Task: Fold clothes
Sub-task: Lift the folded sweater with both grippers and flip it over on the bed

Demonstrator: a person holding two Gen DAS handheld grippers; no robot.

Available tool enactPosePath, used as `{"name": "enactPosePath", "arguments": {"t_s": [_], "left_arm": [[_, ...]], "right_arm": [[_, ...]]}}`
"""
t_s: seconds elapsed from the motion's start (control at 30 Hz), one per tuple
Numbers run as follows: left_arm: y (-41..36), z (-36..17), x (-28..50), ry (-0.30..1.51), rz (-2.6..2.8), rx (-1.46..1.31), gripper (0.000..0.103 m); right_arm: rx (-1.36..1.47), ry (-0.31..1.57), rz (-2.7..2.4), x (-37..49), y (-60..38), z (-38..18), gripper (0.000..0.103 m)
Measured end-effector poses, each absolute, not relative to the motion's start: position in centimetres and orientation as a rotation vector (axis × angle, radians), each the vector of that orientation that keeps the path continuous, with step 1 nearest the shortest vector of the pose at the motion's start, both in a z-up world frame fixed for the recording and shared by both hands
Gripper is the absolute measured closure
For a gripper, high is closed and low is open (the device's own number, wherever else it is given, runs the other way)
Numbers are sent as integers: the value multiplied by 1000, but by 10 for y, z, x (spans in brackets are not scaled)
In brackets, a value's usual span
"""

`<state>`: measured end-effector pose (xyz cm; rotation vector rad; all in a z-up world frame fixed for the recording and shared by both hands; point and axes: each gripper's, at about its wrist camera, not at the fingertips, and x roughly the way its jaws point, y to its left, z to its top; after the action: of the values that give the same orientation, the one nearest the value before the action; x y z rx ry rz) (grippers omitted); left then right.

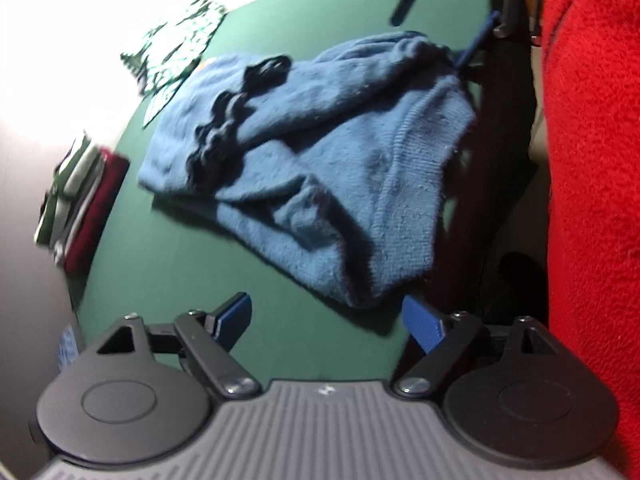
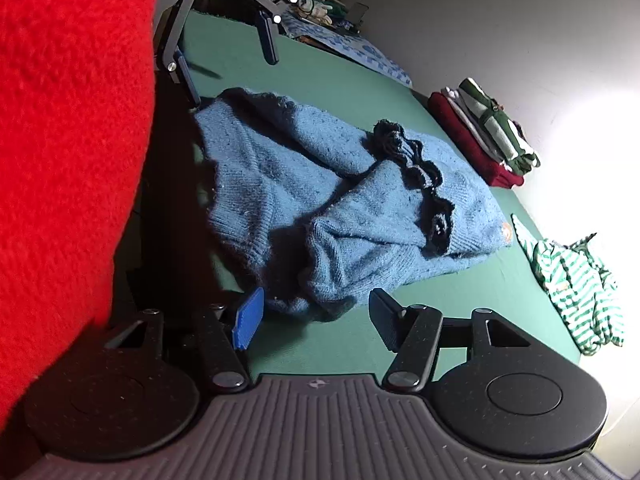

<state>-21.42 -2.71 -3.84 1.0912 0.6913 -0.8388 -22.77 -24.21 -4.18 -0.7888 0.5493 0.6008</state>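
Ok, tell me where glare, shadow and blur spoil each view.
Left wrist view: glare burns out the upper left corner beside the striped garment; the whole frame is motion-blurred, most on the folded pile; fisheye bends the table edge. Right wrist view: sharper; glare whitens the right edge behind the pile; deep shadow falls between the red sleeve and the blue sweater.

We see the left-wrist view smeared with blur, so the knit of the blue sweater (image 1: 320, 152) and the layers of the folded stack (image 1: 80, 196) run together there. A red fleece garment (image 1: 592, 160) fills that view's right side, cut off by the edge, and hides the surface's near edge behind it. In the right-wrist view glare washes out the striped green-and-white garment (image 2: 576, 288), and the clutter (image 2: 316, 8) at the surface's far end is too small for us to identify.
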Motion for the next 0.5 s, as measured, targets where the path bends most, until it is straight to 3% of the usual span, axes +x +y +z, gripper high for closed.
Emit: {"name": "enactPosePath", "arguments": {"t_s": [0.13,0.5], "left_arm": [[-34,-38,-211,663,-889,1134,24],[-38,-37,-206,612,-1038,1271,26]], "right_arm": [[-811,519,603,-226,-236,-45,44],[-829,528,589,-234,-235,-46,49]]}}
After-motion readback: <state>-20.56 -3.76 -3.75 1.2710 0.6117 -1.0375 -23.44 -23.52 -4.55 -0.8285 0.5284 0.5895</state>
